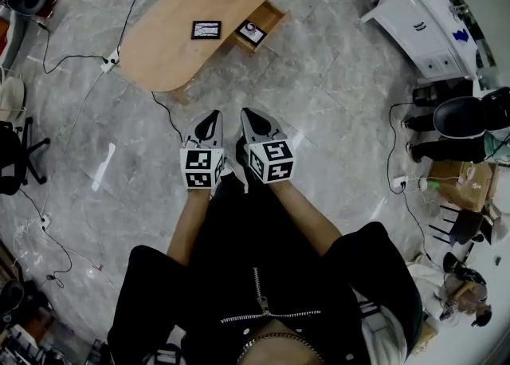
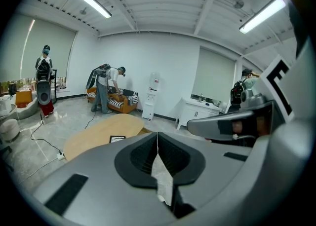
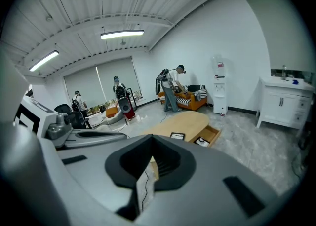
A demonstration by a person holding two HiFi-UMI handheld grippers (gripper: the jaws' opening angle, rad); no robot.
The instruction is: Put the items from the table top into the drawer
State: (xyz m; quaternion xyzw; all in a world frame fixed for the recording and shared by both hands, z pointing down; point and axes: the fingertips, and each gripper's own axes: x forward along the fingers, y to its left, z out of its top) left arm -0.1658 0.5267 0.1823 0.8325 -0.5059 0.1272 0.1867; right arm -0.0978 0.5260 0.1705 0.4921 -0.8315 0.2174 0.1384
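Flat black-framed item (image 1: 206,29) lies on top of the oval wood table (image 1: 171,52), just beside the end w/ the open drawer (image 1: 273,14). Head & right gripper views show a white piece w/ dark disc (image 1: 251,32) in the drawer; left gripper view shows only the framed item. Left gripper (image 1: 209,126) & right gripper (image 1: 256,123), smooth grey shells, ribbed black pads, are well short of the table, jaws together, nothing btwn them, over the glossy marbled floor (image 1: 335,92).

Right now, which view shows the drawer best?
The head view: it looks down into the open drawer and the item inside. The right gripper view shows it small, from the side; the left gripper view shows at most a sliver of it.
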